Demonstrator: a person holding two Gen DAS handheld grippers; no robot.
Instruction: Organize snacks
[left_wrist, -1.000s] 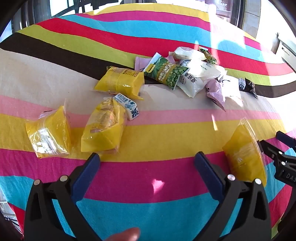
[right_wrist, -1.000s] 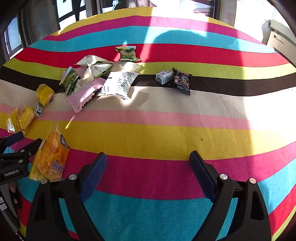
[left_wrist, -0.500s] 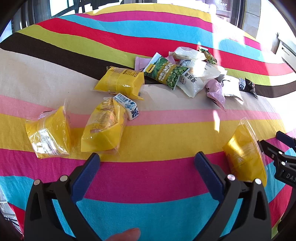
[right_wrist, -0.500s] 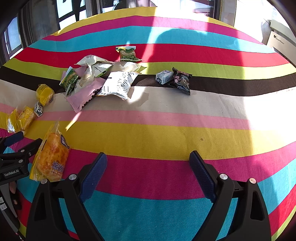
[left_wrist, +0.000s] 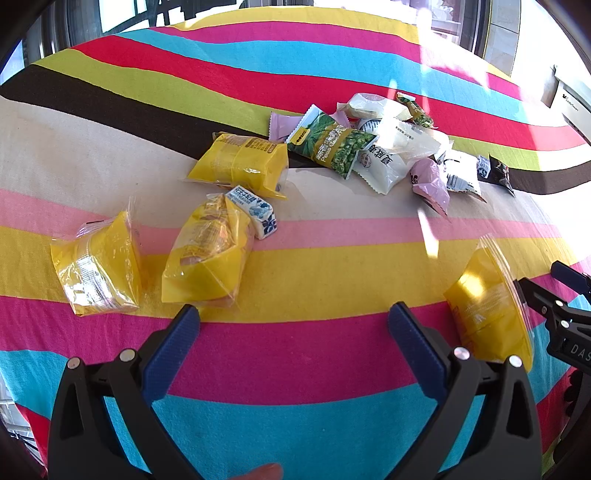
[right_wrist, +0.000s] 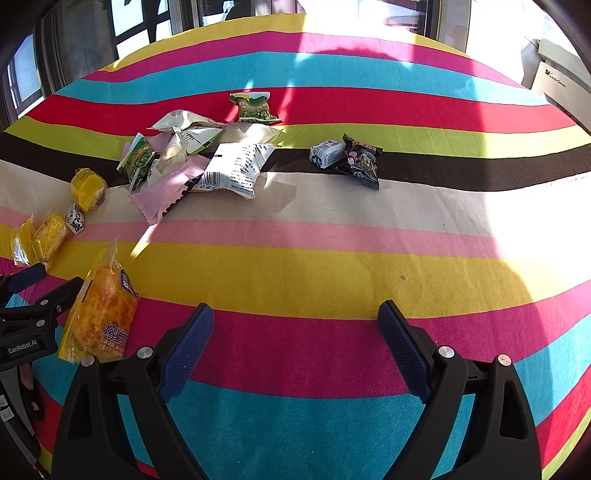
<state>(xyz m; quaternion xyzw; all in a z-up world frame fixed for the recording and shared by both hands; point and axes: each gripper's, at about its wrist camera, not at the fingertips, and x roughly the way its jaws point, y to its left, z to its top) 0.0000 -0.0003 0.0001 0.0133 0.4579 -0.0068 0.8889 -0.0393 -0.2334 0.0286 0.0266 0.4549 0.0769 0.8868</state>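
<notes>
Fingers of left gripper (left_wrist: 293, 317) and right gripper (right_wrist: 295, 315) spread, empty; yellow cake packet (right_wrist: 101, 314) between them on striped cloth (right_wrist: 332, 266).

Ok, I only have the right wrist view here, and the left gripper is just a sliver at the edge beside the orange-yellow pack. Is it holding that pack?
Observer: No. The left wrist view shows the left gripper open, with only cloth between its fingers; the orange-yellow pack lies outside them.
Operator: And the small blue-white carton near the yellow packs, is it lying free?
Observer: No, the blue-white carton rests against the middle yellow pack, touching it.
</notes>
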